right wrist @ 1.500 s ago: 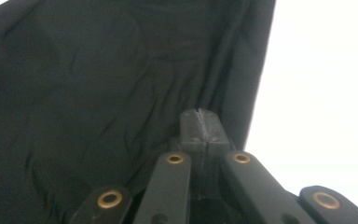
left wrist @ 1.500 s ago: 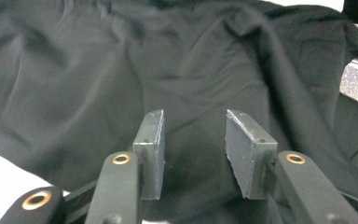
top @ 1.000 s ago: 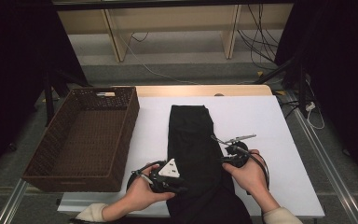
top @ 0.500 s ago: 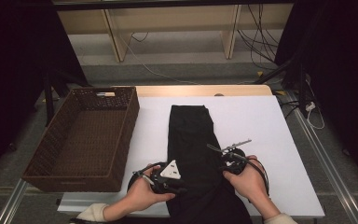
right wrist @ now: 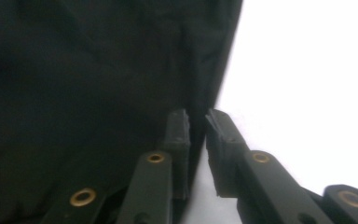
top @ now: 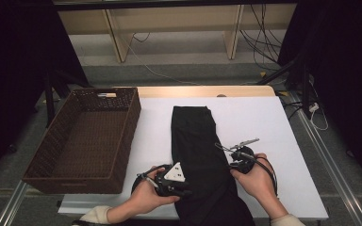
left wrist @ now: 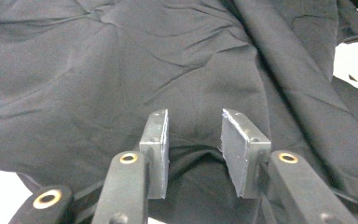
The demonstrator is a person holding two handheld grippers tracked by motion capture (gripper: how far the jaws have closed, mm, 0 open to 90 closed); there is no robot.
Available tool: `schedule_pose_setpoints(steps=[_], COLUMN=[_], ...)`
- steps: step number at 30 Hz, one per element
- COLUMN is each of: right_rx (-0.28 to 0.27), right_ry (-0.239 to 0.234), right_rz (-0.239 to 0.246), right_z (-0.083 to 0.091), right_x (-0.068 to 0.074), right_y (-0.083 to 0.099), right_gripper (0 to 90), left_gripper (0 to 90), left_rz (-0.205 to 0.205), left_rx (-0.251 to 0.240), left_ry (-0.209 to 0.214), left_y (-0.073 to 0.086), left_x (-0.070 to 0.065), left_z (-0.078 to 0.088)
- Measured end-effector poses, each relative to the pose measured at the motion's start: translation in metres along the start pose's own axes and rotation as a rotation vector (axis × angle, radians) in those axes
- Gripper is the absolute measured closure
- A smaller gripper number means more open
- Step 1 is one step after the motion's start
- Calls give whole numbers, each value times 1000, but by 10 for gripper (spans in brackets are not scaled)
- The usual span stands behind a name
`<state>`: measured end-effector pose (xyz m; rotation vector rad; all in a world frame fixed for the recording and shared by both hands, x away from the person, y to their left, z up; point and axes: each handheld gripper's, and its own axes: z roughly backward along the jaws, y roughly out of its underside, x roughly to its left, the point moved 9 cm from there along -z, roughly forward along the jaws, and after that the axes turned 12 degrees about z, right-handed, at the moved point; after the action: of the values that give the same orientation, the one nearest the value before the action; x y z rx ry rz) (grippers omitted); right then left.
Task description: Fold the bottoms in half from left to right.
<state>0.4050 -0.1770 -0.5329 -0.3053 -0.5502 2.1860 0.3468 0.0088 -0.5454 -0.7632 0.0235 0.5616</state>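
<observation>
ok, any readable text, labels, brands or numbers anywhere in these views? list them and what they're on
None readable.
Small pale tag on the far rim of the wicker basket: too small and blurred to read.
Black garment on the white table: no label or print visible.
Grey three-cornered plate on the left gripper: blank.

Matt black cloth (top: 198,141), creased, is laid on a smooth white table (top: 273,122); the basket (top: 85,136) is woven brown wicker.
</observation>
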Motion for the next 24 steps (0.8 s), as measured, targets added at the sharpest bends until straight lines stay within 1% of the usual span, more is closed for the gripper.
schedule_pose_setpoints(steps=[1,2,3,5,6,7,8,9,13,14,15,17,18,20,21,22,23,24], right_rx=[-24,-24,-39,-28,-28,-7,-7,7,18,18,23,40,46,39,39,50,55,55], right_ry=[7,7,-9,-22,-22,-35,-35,-49,-65,-65,-70,-68,-74,-89,-89,-90,-93,-93], right_rz=[-4,-4,-25,-25,-25,-27,-27,-45,-74,-74,-81,-81,-80,-87,-87,-71,-71,-71], right_z=[7,7,13,15,15,16,16,16,15,15,14,13,13,12,12,12,12,12], right_x=[5,5,13,21,21,29,29,35,40,40,42,44,45,50,50,52,53,53], right_y=[-4,-4,-5,-1,-1,8,8,16,27,27,31,35,37,37,37,37,37,37], right_gripper=[758,758,718,698,698,675,675,650,580,580,579,609,649,729,729,812,852,852], left_gripper=[629,630,632,634,636,637,637,639,641,641,642,642,643,644,644,644,645,645], left_rz=[2,2,3,3,3,0,0,-2,-4,-4,-5,-5,-5,-5,-5,-7,-7,-7], left_rx=[0,0,3,7,7,8,8,10,14,14,14,14,14,14,14,15,15,15], left_ry=[-1,-1,-2,-1,-1,-1,-1,-1,-1,-1,-1,-1,-1,-1,-1,-1,-1,-1], left_y=[0,0,1,2,2,2,2,2,2,2,2,2,2,2,2,3,2,2], left_x=[1,1,1,1,1,0,0,0,0,0,0,0,0,0,0,0,0,0], left_z=[0,0,0,-1,-1,-1,-1,-1,-2,-2,-2,-2,-2,-2,-2,-2,-2,-2])
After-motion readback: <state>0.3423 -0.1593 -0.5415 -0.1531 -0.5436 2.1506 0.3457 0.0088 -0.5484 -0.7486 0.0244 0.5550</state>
